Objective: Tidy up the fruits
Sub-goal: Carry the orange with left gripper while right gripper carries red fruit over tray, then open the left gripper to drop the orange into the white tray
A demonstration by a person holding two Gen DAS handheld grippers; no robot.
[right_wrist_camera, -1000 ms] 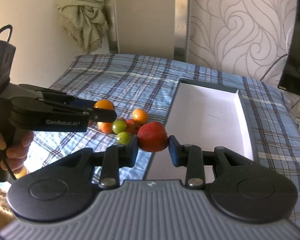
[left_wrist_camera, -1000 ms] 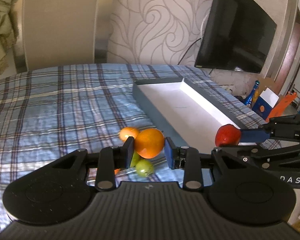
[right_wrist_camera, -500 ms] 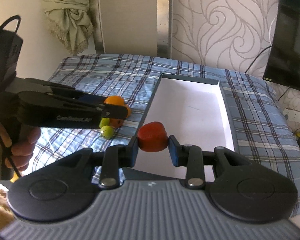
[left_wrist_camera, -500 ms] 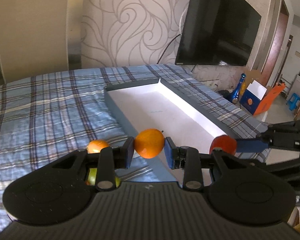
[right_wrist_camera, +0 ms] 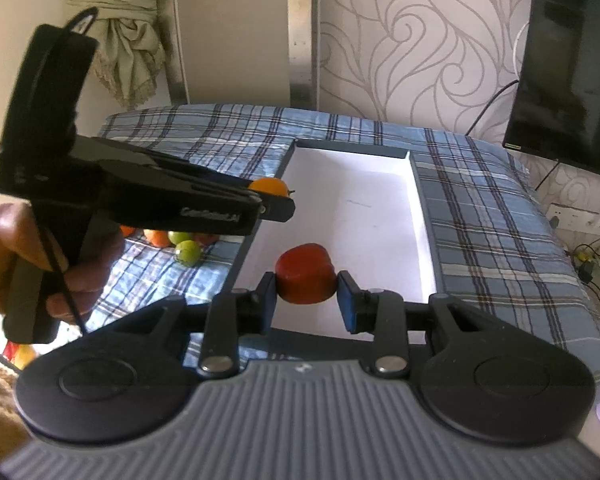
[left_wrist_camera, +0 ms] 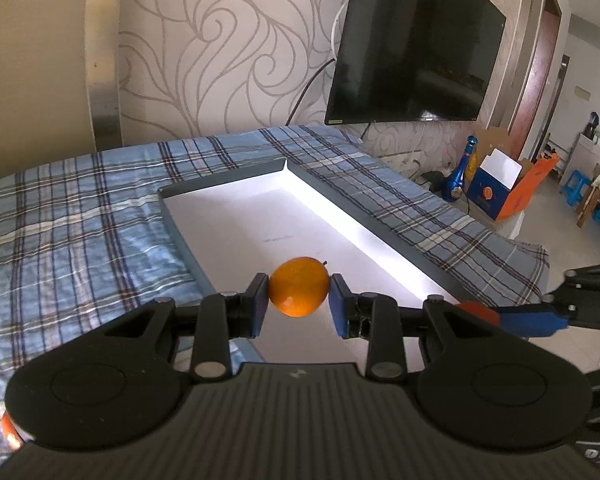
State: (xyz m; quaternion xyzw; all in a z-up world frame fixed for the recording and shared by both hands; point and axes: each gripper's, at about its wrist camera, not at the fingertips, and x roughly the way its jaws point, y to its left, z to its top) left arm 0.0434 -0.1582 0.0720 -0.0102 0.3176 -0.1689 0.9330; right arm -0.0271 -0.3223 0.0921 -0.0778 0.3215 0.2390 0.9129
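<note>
Both fruits are over the tray now. The left gripper (left_wrist_camera: 299, 299) is clamped on the orange (left_wrist_camera: 298, 292), and where a second ago that orange hung above the loose pile on the blanket, it now sits over the white floor of the tray (left_wrist_camera: 228, 184), just inside its near left wall. The swing to the right has carried the pile out of the left wrist view entirely.

The right gripper (right_wrist_camera: 306, 290) is pinched on the red fruit (right_wrist_camera: 305, 274), and it too has pushed forward: earlier the fruit hung at the tray's near left edge, now it hovers above the near end of the tray floor. In the right wrist view the left gripper (right_wrist_camera: 276, 206) reaches in from the left with the orange (right_wrist_camera: 269, 187) showing just past its tip.

The remaining fruits, a green one (right_wrist_camera: 187, 253) and an orange one (right_wrist_camera: 158, 237) among them, lie on the plaid blanket (right_wrist_camera: 480, 216) left of the tray, partly hidden under the left gripper.

The tray holds nothing yet. The carry looks all but finished, so lowering and letting go seems the next call, with the two fruits set down apart. More trips to the pile would follow.
</note>
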